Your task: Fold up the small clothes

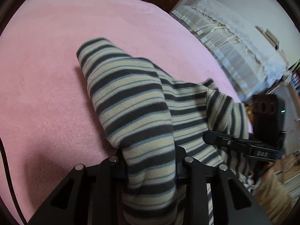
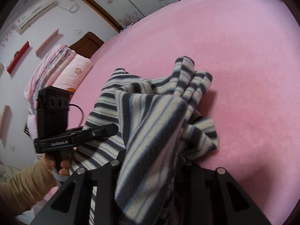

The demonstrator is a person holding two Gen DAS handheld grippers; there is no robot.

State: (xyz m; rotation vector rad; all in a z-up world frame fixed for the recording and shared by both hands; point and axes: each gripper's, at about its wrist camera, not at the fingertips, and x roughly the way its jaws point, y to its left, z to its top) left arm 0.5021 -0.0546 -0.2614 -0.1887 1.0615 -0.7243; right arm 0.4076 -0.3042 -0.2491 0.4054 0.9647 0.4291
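Note:
A fleece garment point(image 1: 131, 93) striped in cream, dark grey and blue lies bunched on a pink bed cover point(image 1: 46, 75). My left gripper point(image 1: 151, 161) is shut on one fold of it, and the cloth rises between the two black fingers. In the right wrist view the same garment point(image 2: 150, 121) drapes up through my right gripper point(image 2: 151, 165), which is shut on another fold. The right gripper point(image 1: 210, 136) shows side-on at the garment's right edge in the left view. The left gripper point(image 2: 110, 130) shows side-on at its left edge in the right view. Both sets of pads are hidden by cloth.
The pink bed cover point(image 2: 234, 56) stretches far beyond the garment. Folded pink quilts point(image 2: 61, 69) and a wooden headboard point(image 2: 86, 43) are at the bed's far left. Cream pleated furniture point(image 1: 234, 46) stands beside the bed. A hand in a beige sleeve point(image 2: 24, 185) holds the left gripper.

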